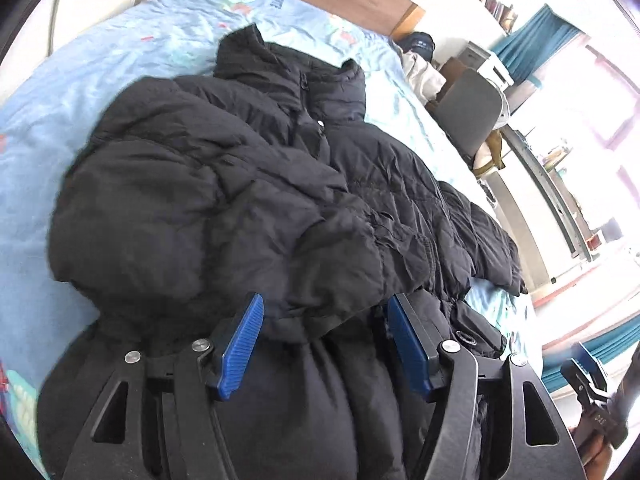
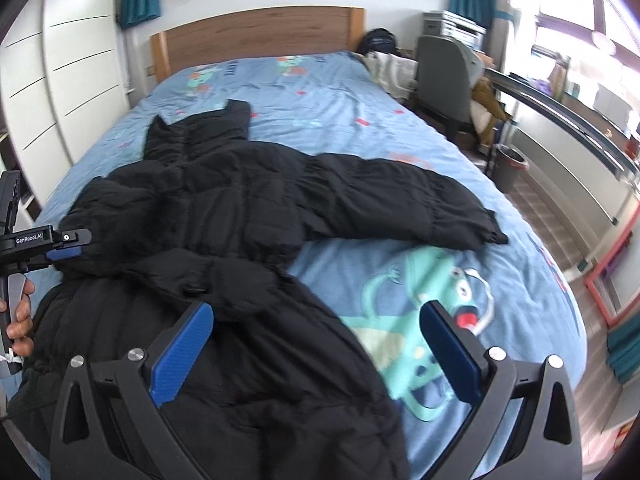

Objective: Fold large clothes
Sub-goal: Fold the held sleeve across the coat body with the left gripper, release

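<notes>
**Black puffer coat spread on a bed, two hand-held grippers over its lower half**

A long black quilted coat (image 2: pixel 224 200) lies flat on a bed (image 2: pixel 328 92) covered by a pale blue sheet printed with cartoon figures. The coat is puffy and matte, stitched in horizontal padded bands, with a stand-up collar (image 2: pixel 236 118) pointing toward the wooden headboard (image 2: pixel 260 28). Its hem end lies nearest the cameras.

On the left side, one sleeve (image 1: pixel 224 216) is folded across the coat's front, a thick, wrinkled roll lying on the body. The left hand-held gripper (image 1: pixel 324 348) sits low above the coat near this sleeve's cuff. Its two ribbed blue pads are spread apart, with coat fabric bulging between them; whether they touch the cloth cannot be told. In the right wrist view, this gripper appears at the far left edge (image 2: pixel 66 250), held by a hand (image 2: pixel 20 320).

In the middle, a zipper line runs down from the collar.

On the right side, the other sleeve (image 2: pixel 400 200) stretches out straight across the sheet, ending in a gathered cuff. The right hand-held gripper (image 2: pixel 316 348) hovers over the coat's lower right edge, pads spread wide and holding nothing. A teal cartoon monster (image 2: pixel 432 300) is printed on the sheet under it.

Beyond the bed's right side stand a grey chair (image 2: pixel 444 76) and a grey bin (image 2: pixel 510 168).
</notes>
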`<state>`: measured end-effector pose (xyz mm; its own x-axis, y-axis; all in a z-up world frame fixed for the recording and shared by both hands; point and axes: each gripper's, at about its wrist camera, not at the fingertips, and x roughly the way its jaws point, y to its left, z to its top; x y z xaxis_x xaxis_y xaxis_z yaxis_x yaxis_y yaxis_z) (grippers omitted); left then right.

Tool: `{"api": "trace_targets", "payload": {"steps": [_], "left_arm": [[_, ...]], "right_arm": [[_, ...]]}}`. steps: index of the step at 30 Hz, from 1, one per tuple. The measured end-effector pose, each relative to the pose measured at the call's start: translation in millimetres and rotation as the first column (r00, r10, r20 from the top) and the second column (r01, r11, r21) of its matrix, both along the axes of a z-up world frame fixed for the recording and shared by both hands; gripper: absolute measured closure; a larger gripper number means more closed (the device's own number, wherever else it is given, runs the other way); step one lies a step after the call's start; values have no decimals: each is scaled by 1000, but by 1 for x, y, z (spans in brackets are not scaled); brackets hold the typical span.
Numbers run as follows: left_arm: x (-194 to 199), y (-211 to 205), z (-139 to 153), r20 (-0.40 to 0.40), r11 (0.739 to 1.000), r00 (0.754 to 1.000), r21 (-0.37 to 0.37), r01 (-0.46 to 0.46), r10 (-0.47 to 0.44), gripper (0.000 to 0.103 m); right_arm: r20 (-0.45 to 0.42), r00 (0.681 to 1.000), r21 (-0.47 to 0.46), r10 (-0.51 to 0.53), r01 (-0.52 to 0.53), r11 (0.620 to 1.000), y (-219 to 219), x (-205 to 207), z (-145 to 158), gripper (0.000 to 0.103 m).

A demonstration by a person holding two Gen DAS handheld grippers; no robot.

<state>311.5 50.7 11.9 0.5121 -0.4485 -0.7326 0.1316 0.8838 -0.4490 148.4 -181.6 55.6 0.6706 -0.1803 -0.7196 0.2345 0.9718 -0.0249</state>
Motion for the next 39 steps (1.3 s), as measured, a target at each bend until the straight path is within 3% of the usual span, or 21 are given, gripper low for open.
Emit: {"api": "trace_targets", "payload": {"steps": [3,5,6,11,17,22,26,31,34,39], "left_arm": [[2,20,9,-2,999,1000,42,-9,10,38],[8,34,16,11,995,999,90,-32,32,30],[13,45,20,17,992,998,112,-60,58,20],[40,83,30,53,968,986,189,-166,159,18],[75,103,12,35,951,978,229,-207,204,19],[92,104,-25,-5,942,976,263,-208,216,19],[82,104,-60,-19,941,979,281,-190,204,18],[65,115,-70,-22,952,979,238,-192,203,18],[54,121,-60,-20,957,979,216,-195,204,18],[43,118,-32,62,958,981,209,-194,185,19]], "right_arm": [[-1,998,4,68,-68,998,26,16,4,0],[4,993,-6,117,-117,993,44,30,6,0],[3,990,-7,141,-141,990,55,39,7,0],[-47,966,98,254,-249,964,96,98,2,0],[-68,939,42,336,-334,942,148,168,-15,0],[-97,916,76,390,-384,920,177,223,-49,0],[-172,903,110,393,-379,919,178,248,-90,0],[-219,912,149,347,-320,936,149,247,-119,0],[-231,921,182,313,-275,944,126,239,-119,0],[-175,939,126,296,-277,953,122,229,-88,0]]}}
